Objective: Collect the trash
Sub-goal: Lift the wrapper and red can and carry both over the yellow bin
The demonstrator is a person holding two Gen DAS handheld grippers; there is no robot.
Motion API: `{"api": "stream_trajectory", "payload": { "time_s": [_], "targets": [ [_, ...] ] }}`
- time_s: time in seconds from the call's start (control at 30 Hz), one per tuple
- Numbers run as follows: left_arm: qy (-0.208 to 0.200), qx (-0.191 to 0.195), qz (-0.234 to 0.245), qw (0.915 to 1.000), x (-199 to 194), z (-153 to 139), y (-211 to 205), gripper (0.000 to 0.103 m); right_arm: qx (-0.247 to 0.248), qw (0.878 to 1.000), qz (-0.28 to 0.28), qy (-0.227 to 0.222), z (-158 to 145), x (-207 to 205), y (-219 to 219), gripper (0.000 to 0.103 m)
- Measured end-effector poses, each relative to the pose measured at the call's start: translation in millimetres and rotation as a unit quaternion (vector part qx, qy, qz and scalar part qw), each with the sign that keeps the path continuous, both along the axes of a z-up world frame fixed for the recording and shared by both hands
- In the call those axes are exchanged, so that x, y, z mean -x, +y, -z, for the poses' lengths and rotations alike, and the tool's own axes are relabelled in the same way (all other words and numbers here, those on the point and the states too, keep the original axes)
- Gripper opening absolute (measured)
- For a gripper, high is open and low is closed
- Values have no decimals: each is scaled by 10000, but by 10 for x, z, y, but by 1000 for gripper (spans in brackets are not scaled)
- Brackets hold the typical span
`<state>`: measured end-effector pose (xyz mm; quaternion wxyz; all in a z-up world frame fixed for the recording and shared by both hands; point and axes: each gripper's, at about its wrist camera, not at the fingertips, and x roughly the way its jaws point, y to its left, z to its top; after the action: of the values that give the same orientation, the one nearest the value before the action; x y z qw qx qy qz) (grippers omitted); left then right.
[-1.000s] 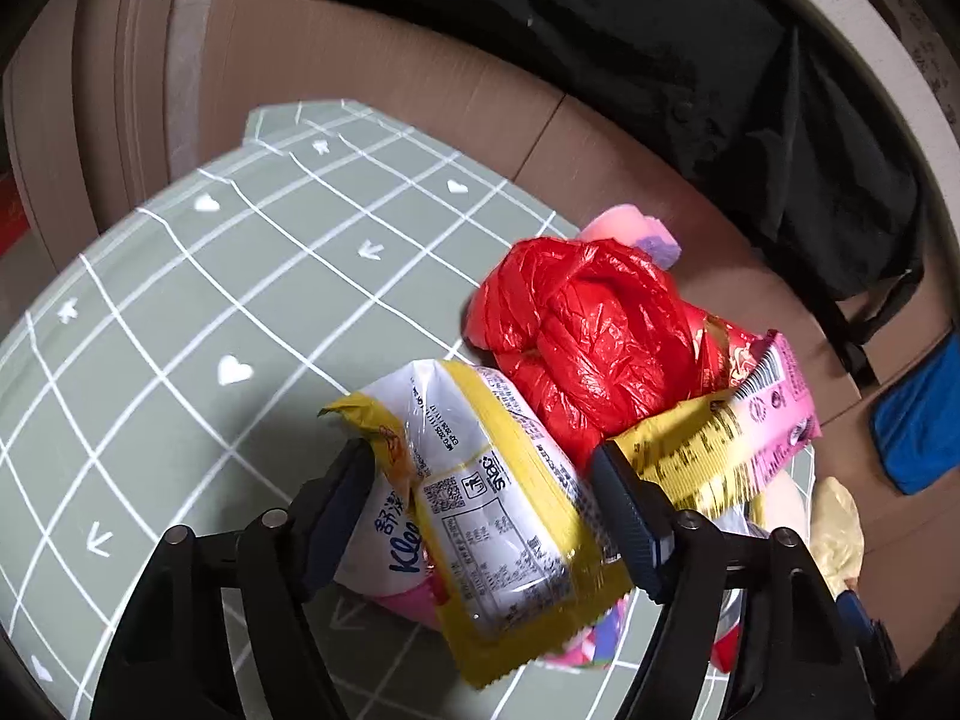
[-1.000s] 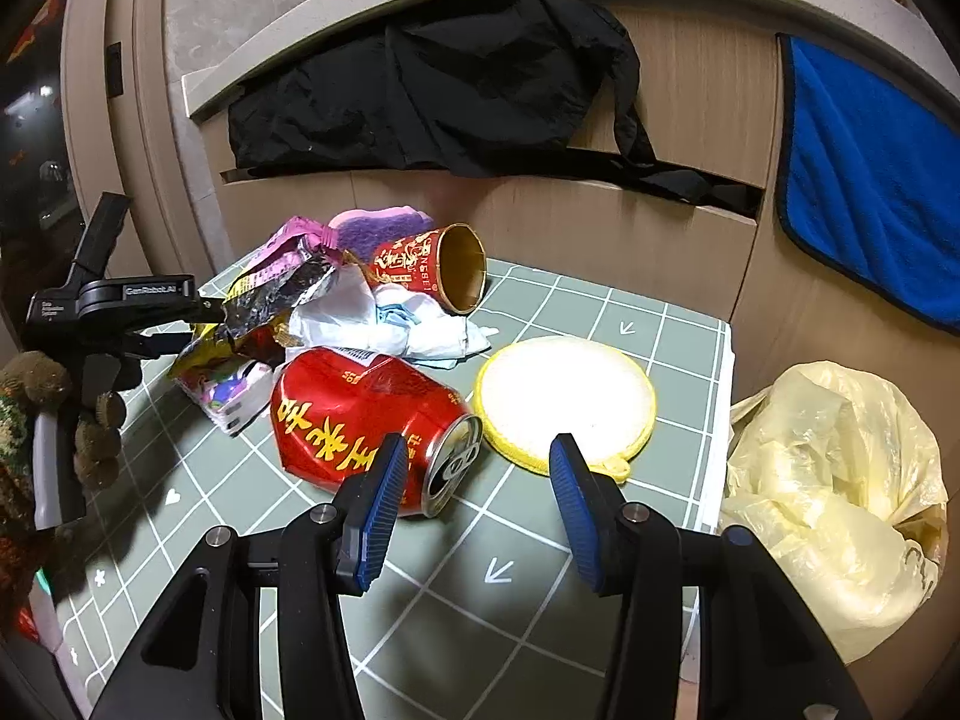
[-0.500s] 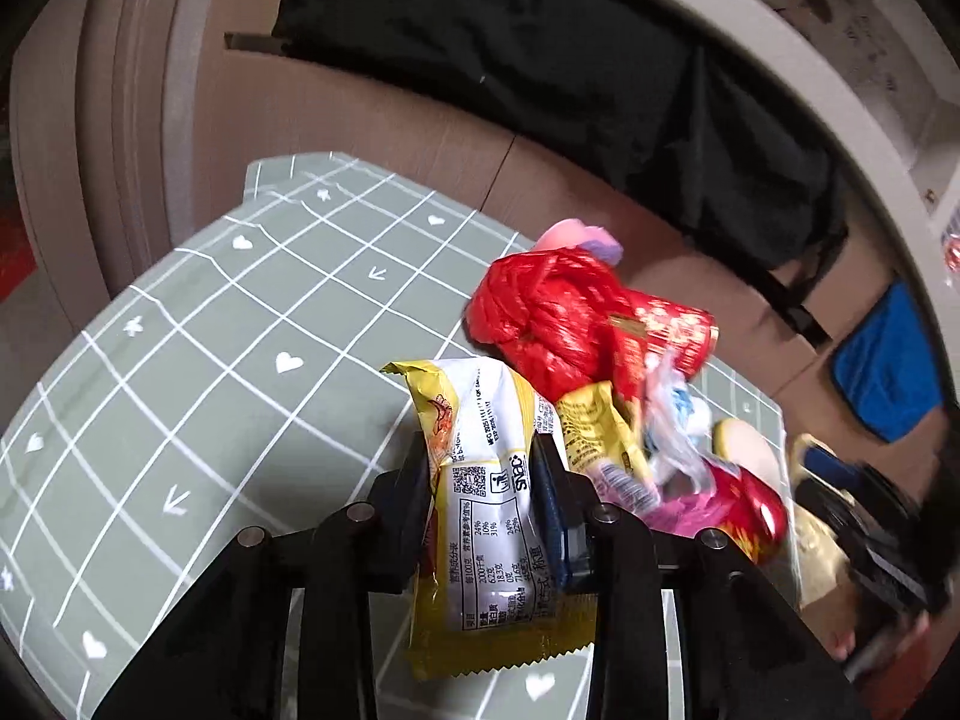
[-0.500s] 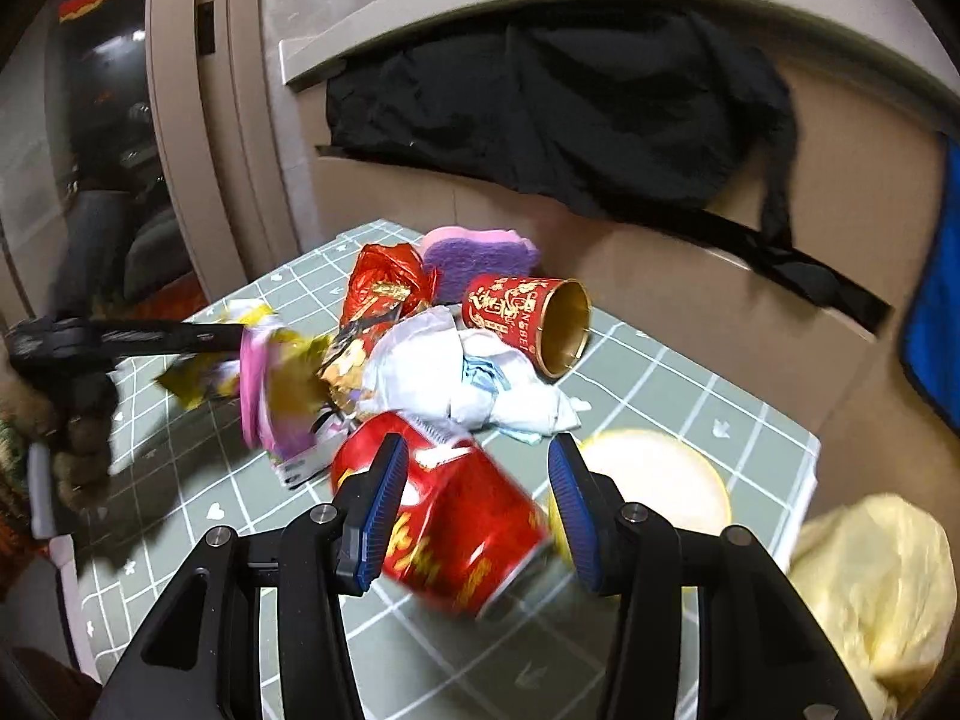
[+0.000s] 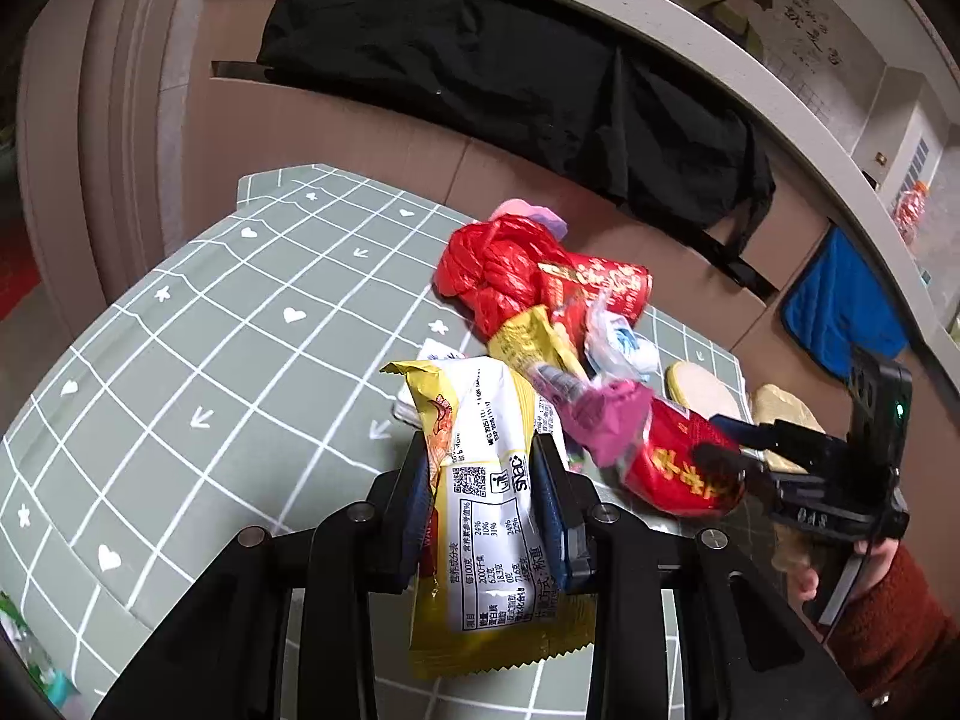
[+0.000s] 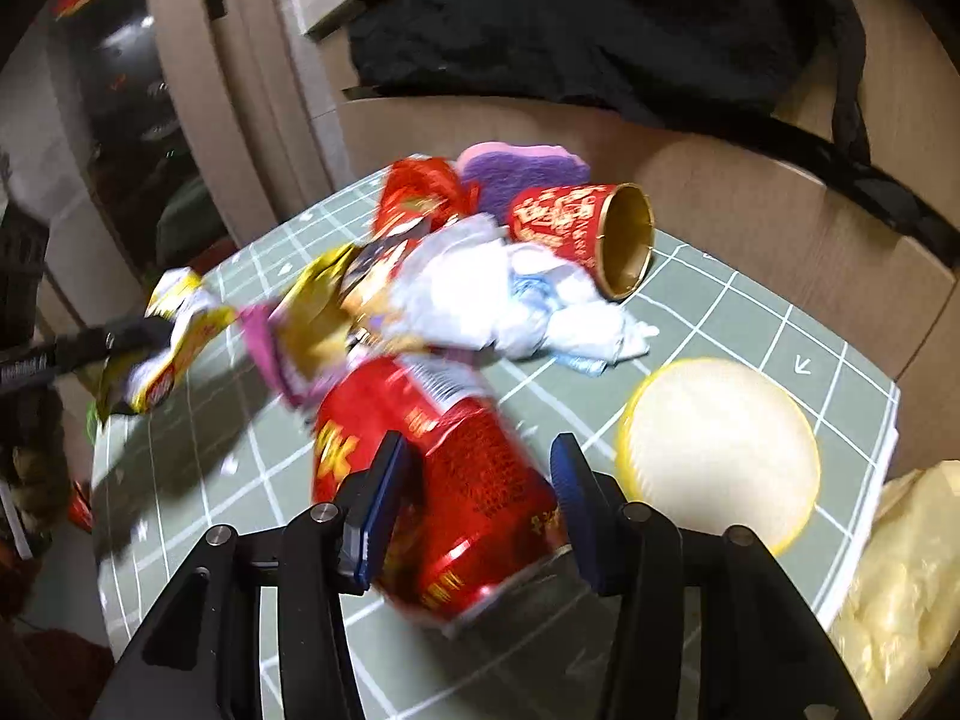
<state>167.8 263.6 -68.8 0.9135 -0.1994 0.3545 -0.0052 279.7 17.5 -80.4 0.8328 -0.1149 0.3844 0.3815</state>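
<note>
Between left fingers (image 5: 543, 516): snack wrapper (image 5: 486, 516)

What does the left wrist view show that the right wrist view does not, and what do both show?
Only the left wrist view: the nutrition label on the yellow snack wrapper pinched by the left gripper, and a blue cloth. Only the right wrist view: the red cup's gold inside and a yellowish bag. Both: the red can between the right gripper fingers, and the checked mat.
</note>
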Motion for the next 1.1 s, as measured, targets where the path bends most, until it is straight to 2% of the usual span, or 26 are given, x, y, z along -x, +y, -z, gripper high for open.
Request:
{"api": "stream_trajectory", "payload": {
  "time_s": [0.07, 0.23, 0.37, 0.53, 0.6, 0.63, 0.67, 0.73, 0.8, 1.03, 1.1],
  "targets": [
    [-12, 18, 80, 10000, 31, 19, -63, 33, 12, 10000, 6, -90, 15, 121, -1, 56],
    [9, 2, 204, 9998, 68, 46, -178, 34, 96, 9999, -25, -136, 1, 169, 39, 59],
    [33, -29, 176, 9998, 71, 78, -209, 34, 30, 9996, -249, 141, 24, 22, 162, 62],
    [153, 19, 132, 9998, 63, 162, -191, 34, -302, 9937, -549, 931, 156, -242, 314, 68],
    [218, 44, 84, 9997, 52, 191, -173, 34, -322, 9883, -778, 1274, 228, -292, 404, 66],
    [232, 62, 67, 9997, 51, 196, -164, 34, -334, 9885, -784, 1250, 219, -283, 411, 61],
    [248, 88, 49, 9996, 54, 194, -159, 34, -308, 9907, -754, 1087, 178, -234, 415, 54],
    [203, 56, 43, 9998, 60, 162, -170, 34, -63, 9974, -526, 486, 63, -94, 406, 52],
    [122, -30, 51, 9999, 52, 118, -204, 34, 30, 9994, -334, 124, -37, 2, 354, 52],
    [-324, -418, 163, 9985, -47, -211, -524, 34, -105, 9967, 381, -711, -489, 142, -9, 49],
    [-507, -612, 193, 9966, -94, -356, -655, 34, -164, 9953, 507, -803, -637, 143, -100, 49]
  ]
}}
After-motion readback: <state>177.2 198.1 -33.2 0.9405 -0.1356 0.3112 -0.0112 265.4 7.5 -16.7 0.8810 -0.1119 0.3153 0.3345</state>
